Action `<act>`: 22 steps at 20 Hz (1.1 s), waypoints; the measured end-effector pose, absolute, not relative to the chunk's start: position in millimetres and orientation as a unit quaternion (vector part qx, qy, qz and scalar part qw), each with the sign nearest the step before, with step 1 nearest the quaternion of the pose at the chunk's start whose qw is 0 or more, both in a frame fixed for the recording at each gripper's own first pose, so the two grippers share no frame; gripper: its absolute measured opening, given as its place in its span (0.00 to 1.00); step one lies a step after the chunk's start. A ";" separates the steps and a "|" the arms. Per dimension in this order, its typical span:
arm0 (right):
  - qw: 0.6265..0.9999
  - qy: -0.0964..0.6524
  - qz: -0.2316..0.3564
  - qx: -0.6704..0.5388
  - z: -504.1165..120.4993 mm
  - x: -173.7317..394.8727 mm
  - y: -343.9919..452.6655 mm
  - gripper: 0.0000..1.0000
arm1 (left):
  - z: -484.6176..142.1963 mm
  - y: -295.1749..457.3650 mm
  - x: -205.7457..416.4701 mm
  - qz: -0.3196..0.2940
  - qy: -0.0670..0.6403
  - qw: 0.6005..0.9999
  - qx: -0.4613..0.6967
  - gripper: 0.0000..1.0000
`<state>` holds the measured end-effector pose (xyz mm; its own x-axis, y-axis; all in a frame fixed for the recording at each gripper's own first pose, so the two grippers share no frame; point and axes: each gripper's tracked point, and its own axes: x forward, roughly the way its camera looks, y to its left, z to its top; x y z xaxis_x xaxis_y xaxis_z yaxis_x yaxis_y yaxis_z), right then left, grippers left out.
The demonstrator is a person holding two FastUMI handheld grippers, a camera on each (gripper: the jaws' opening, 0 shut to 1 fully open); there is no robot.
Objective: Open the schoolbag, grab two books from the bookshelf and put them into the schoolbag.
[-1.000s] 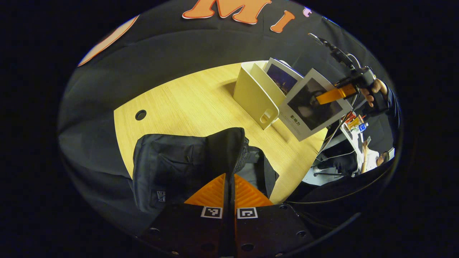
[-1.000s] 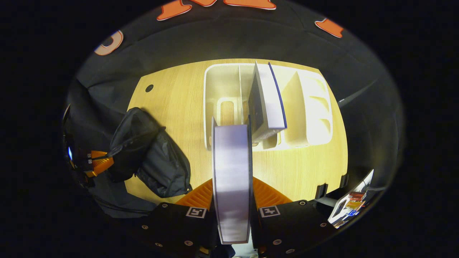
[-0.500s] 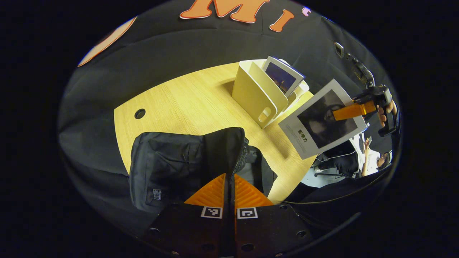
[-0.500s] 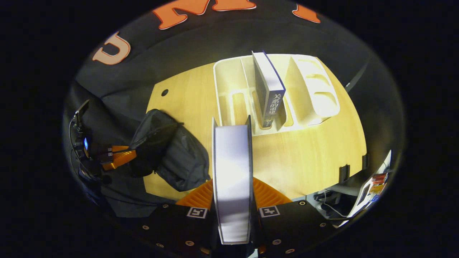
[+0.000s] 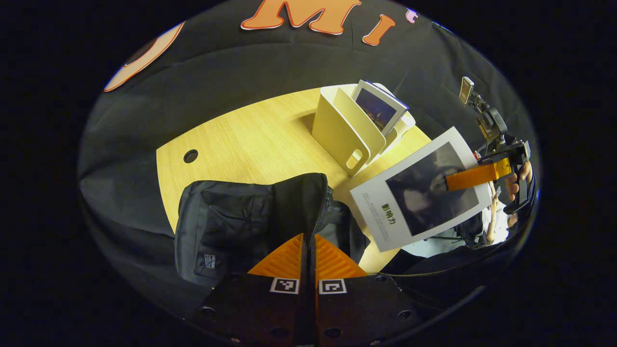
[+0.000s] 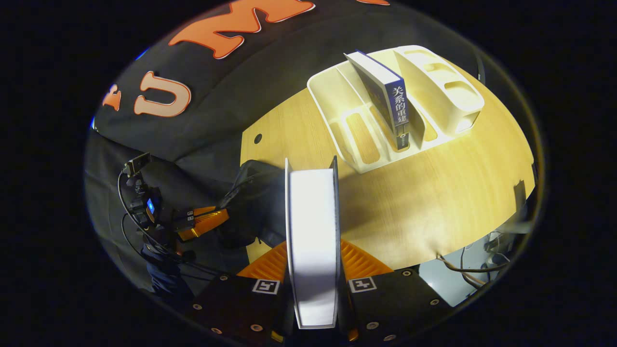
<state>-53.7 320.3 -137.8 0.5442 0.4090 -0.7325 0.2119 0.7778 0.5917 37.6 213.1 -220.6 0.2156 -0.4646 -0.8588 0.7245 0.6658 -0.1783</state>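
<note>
- The black schoolbag [image 5: 250, 221] lies at the lower centre of the left gripper view, on the near edge of the wooden worktop [image 5: 250, 140]; its zipped edge rises straight up from the claw.
- The left claw [image 5: 308, 262], at the bottom centre of that view, is clenched on the bag's flap, both fingers pressed flat against the fabric with no gap between them.
- In the right gripper view the left claw [image 6: 205, 222] appears at the middle left, gripping the dark bag [image 6: 255, 202].
- The right claw [image 6: 312, 260] is clamped on a white-edged book [image 6: 312, 241], seen edge-on at the lower centre of the right gripper view, a finger against each cover.
- In the left gripper view that book [image 5: 419, 190] hangs at the right, above the worktop's edge and just beside the bag, its dark cover picture facing the camera, with the right claw [image 5: 470, 177] pinching its right side and a hand [image 5: 523, 176] behind.
- The cream bookshelf [image 6: 400, 111] stands at the upper right of the right gripper view, with a blue-spined book [image 6: 390, 96] leaning in a middle slot.
</note>
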 end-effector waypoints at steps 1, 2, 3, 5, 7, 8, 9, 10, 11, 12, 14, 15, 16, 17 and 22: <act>0.816 0.468 0.066 0.334 -141.8 -49.6 326.3 0.37 | -220.9 209.9 37.3 -0.388 0.492 0.768 0.132 0.01; 0.815 0.463 0.069 0.343 -145.6 -47.5 331.1 0.37 | -218.5 209.1 35.5 -0.390 0.491 0.768 0.132 0.01; 0.813 0.459 0.073 0.351 -149.3 -44.6 336.9 0.37 | -218.7 206.9 34.5 -0.390 0.491 0.768 0.130 0.01; 0.807 0.450 0.084 0.372 -157.6 -34.8 353.0 0.37 | -218.2 202.5 33.6 -0.390 0.490 0.769 0.127 0.01; 0.799 0.444 0.097 0.394 -164.2 -28.4 367.9 0.37 | -218.4 199.1 30.7 -0.393 0.490 0.768 0.125 0.01; 0.796 0.440 0.101 0.404 -166.8 -24.4 374.5 0.37 | -218.1 198.5 30.5 -0.393 0.489 0.769 0.124 0.01; 0.794 0.435 0.108 0.412 -170.4 -20.3 380.7 0.37 | -217.5 196.4 30.0 -0.394 0.489 0.768 0.125 0.01; 0.792 0.429 0.110 0.420 -173.0 -15.9 385.8 0.37 | -217.6 195.7 29.8 -0.393 0.489 0.769 0.124 0.01; 0.790 0.426 0.115 0.426 -176.2 -12.3 391.3 0.37 | -217.2 193.6 28.3 -0.395 0.489 0.768 0.123 0.01; 0.787 0.420 0.117 0.436 -179.2 -8.2 396.9 0.37 | -218.3 191.5 28.2 -0.395 0.489 0.768 0.120 0.01; 0.776 0.415 0.126 0.457 -185.2 -1.7 409.5 0.37 | -216.9 187.0 26.1 -0.399 0.489 0.766 0.118 0.01; 0.771 0.414 0.132 0.466 -188.9 1.7 416.1 0.37 | -216.7 183.4 25.8 -0.399 0.489 0.767 0.117 0.01; 0.766 0.412 0.133 0.475 -193.4 3.4 420.3 0.37 | -216.6 179.7 24.0 -0.403 0.489 0.765 0.118 0.01; 0.763 0.411 0.137 0.480 -199.1 7.4 426.1 0.37 | -216.9 176.4 24.3 -0.403 0.489 0.764 0.118 0.01; 0.748 0.390 0.145 0.517 -213.9 23.1 446.8 0.37 | -210.8 165.6 19.8 -0.411 0.487 0.761 0.119 0.01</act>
<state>23.1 446.8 -213.9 0.6529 0.6210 -0.4337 0.1857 0.4238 0.8865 19.8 165.6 -210.8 0.1875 -0.5092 -0.8400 0.7413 0.6344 -0.2192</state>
